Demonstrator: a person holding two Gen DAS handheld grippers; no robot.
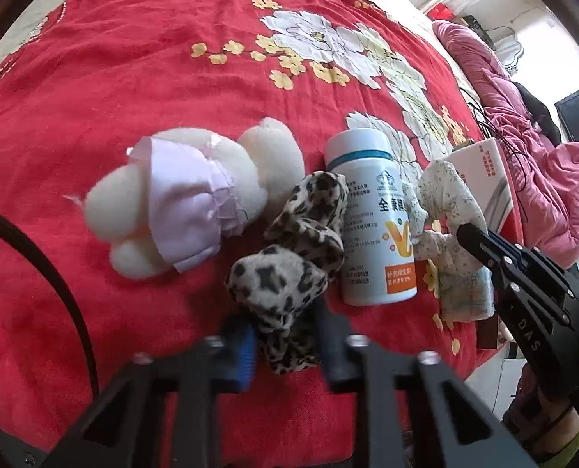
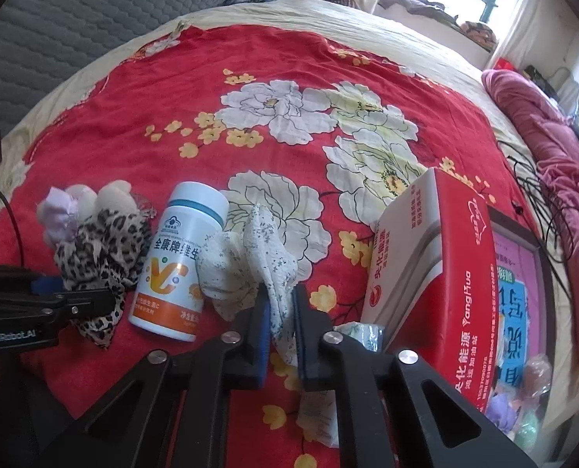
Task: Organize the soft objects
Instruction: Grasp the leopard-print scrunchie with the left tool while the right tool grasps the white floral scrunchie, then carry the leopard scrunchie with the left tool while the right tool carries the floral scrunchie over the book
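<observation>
Red floral bedspread (image 2: 172, 89), soft items beside a white vitamin bottle (image 2: 176, 261).
Left gripper (image 1: 285, 351) pinches the leopard-print cloth (image 1: 289, 249); right gripper (image 2: 281, 335) pinches the white speckled cloth (image 2: 250, 257), bottle between them.

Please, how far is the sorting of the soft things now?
Nothing looks sorted yet: the plush toy lies on the bedspread beside the bottle. In hand: the left tongs are shut on the leopard cloth, the right tongs on the white speckled cloth. Left: moving all three.
</observation>
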